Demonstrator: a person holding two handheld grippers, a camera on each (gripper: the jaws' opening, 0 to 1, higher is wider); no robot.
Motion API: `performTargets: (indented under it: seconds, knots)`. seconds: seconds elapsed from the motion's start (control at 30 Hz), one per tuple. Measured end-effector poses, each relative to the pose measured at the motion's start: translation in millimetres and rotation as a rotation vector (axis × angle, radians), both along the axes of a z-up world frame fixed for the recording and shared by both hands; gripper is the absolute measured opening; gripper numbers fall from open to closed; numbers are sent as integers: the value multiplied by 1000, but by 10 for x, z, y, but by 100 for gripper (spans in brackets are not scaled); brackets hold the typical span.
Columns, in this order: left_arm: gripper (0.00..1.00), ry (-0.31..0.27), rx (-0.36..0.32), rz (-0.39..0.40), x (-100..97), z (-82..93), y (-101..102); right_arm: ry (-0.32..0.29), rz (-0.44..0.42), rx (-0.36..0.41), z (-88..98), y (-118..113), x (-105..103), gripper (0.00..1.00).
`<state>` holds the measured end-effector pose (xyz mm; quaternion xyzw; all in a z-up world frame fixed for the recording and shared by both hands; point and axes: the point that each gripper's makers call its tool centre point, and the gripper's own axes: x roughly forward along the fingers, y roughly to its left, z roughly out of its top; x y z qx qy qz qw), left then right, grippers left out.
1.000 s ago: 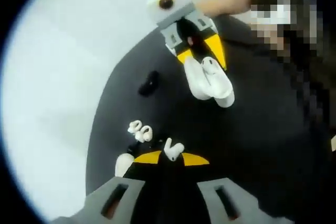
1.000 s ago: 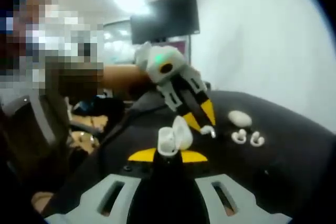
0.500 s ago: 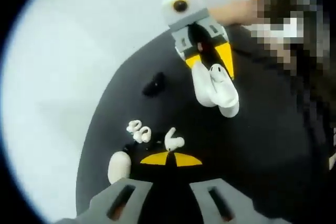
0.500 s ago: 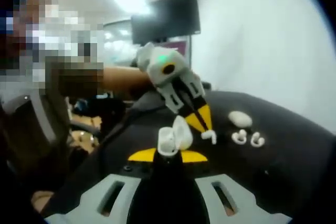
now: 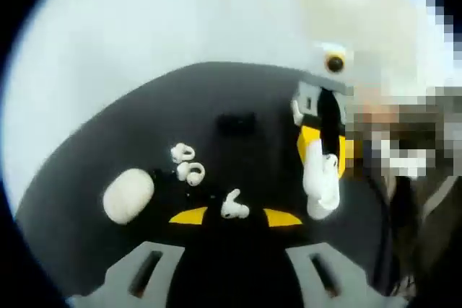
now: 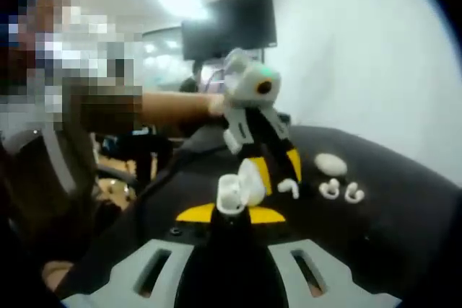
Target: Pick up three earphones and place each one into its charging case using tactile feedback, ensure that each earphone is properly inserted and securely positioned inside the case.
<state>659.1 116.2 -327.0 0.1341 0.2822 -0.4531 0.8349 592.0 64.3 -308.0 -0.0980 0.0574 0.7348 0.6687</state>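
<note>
The left gripper [image 5: 234, 216] has its yellow-tipped fingers [image 5: 189, 215] closed on a white earbud [image 5: 233, 205], which is pinched at the tips with its stem sticking up. The right gripper [image 6: 231, 214] grips an open white case [image 6: 240, 187] between its closed fingers [image 6: 193, 213], lid tipped back. In the left gripper view the right gripper [image 5: 325, 160] comes in from the right, and the case [image 5: 320, 182] hangs from its tips above the dark counter [image 5: 253, 91]. In the right gripper view the left gripper [image 6: 278, 171] reaches in from the far side, its earbud [image 6: 288, 188] just to the right of the case and near it, apart from the opening as far as can be seen. On the counter lie two more white earbuds [image 5: 187, 164] side by side, a closed white oval case [image 5: 128, 195] just to their left, and a small black thing [image 5: 236, 123] farther off. The same pair of earbuds [image 6: 341, 191] and oval case [image 6: 329, 161] sit to the right in the right gripper view. A dark screen [image 6: 228, 23] hangs on the far wall.
</note>
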Motion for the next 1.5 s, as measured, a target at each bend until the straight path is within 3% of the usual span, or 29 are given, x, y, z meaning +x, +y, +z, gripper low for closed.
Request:
performTargets:
  seconds: [0.23,0.43,0.5,0.6,0.67,0.73,0.83,0.9,0.97,1.03,1.13,1.27,1.37,1.5]
  knots:
    - [14,-22,-83,92,-17,3,-13,-5,3,0,-2,1,0,17]
    - [14,-56,-52,207,-166,65,231,-10,4,0,-5,1,3,17]
    - [14,-20,-76,303,-243,87,344,-11,5,0,-6,1,5,17]
    - [14,28,-91,335,-442,50,381,-15,7,-1,-9,4,2,17]
    - [14,79,-114,408,-548,-13,406,-17,6,-1,-11,6,-2,17]
    - [14,55,-128,455,-564,-3,426,-21,6,-1,-11,7,-5,17]
    - [17,29,-120,443,-618,0,378,-25,6,-1,-11,7,4,17]
    - [29,41,-162,409,-671,11,275,-27,6,-1,-11,7,10,17]
    - [36,39,-154,392,-723,25,251,-27,5,-1,-11,7,15,17]
    - [34,-18,-68,355,-749,38,302,-28,5,-1,-11,7,21,17]
    - [33,-81,7,345,-732,83,403,-26,4,-1,-13,10,24,17]
    - [29,10,-18,341,-748,34,450,-26,5,-1,-13,15,27,17]
    - [27,24,-29,331,-733,13,435,-25,6,-1,-14,20,30,17]
    - [25,106,-128,281,-872,46,235,-26,6,-1,-16,24,32,17]
